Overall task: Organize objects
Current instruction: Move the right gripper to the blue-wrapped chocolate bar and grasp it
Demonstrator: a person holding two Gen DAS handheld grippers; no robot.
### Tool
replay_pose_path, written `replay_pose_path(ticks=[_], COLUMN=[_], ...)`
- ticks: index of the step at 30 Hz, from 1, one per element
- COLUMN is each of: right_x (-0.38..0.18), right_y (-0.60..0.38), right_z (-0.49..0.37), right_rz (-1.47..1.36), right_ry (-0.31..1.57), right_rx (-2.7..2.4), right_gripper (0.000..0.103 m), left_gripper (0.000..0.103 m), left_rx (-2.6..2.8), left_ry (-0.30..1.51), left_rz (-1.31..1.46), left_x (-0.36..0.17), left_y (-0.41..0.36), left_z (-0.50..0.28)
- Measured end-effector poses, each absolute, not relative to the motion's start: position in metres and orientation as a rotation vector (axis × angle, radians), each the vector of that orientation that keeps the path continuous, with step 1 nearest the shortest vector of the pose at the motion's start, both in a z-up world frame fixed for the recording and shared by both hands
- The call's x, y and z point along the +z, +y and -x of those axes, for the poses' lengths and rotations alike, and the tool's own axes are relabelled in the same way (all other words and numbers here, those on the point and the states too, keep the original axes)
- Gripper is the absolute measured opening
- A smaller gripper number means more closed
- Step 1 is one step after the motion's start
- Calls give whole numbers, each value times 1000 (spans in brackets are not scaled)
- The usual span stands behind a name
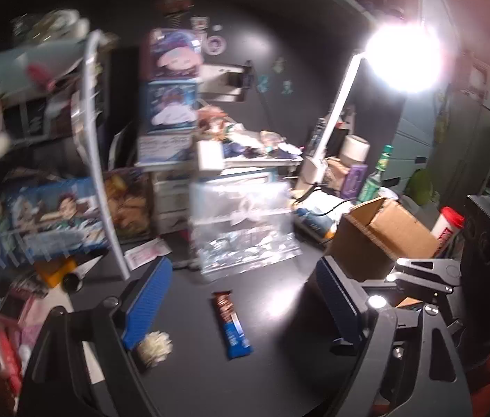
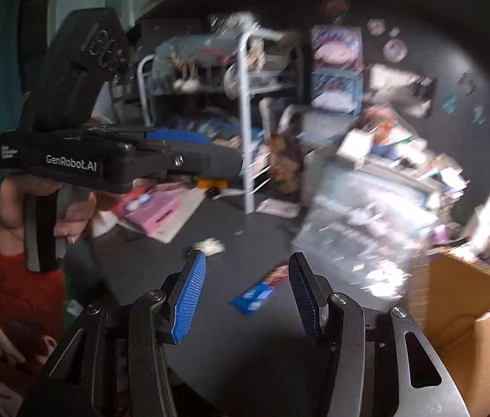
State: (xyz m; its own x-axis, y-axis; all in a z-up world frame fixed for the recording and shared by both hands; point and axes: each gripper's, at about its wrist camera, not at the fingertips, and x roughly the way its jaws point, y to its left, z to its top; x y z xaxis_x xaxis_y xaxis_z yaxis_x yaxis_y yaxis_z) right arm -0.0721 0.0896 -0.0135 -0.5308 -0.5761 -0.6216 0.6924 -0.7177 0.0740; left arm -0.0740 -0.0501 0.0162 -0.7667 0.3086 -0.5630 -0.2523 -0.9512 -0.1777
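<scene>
Left tool (image 1: 241, 309): jaws spread wide, nothing between the blue ribbed pads (image 1: 146, 304). It hovers above the dark counter (image 1: 279, 375). Directly below the gap, flat on the counter, lies a snack bar (image 1: 232, 326) in a brown-and-blue wrapper, untouched. A small white fluffy clump (image 1: 154, 347) sits on the counter just beside the left pad.

Right tool (image 2: 245, 295): jaws also wide apart, empty. The same snack bar (image 2: 258, 292) shows between and beyond its pads, on the counter, not gripped. The white clump (image 2: 208, 246) lies further out, near the left pad tip.

In the right wrist view the left tool (image 2: 189, 160) appears side-on at upper left, held by a hand (image 2: 36, 208) with a red sleeve.

Further out: a clear plastic bag (image 1: 245, 222) stands behind the bar, crumpled. An open cardboard box (image 1: 383, 232) sits to the right of it, near the right tool's side. A white wire rack (image 1: 95, 146) with packaged goods stands to the left. A lit desk lamp (image 1: 404, 55) glares at upper right. Background heavily motion-blurred in both views; small items unreadable.
</scene>
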Motion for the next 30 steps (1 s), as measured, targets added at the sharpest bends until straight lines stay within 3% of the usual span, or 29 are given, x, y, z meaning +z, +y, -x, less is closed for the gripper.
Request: replay_pose_path(ticks=[11,19,21,25,27,30], right_x=[-135,-156,-159,-159,-159,-159], right_y=[49,32,30,31,32,36], right_z=[140,167,170,170,171,170], right_rz=[-1186,-1222,-1232,-1226,-1224,-1223], right_ry=[185,236,248,279,279,282], right_rx=[-2317,-2354,-2356,-2377,-2374,-2369], right_gripper=[46,44,33,25,16,14], left_gripper=[84,84,84,84,84,84], left_rx=[2697,2671,2663,2660,2656,2655], left_ry=[-273,-331,-345,-344,-348,-340], left_rz=[968,996,997,1005,1008,1018], left_x=[-52,-69,-71,-72,-72,-73], left_y=[-105,-112,-113,-113,-113,-111], left_z=[50,48,48,49,50,51])
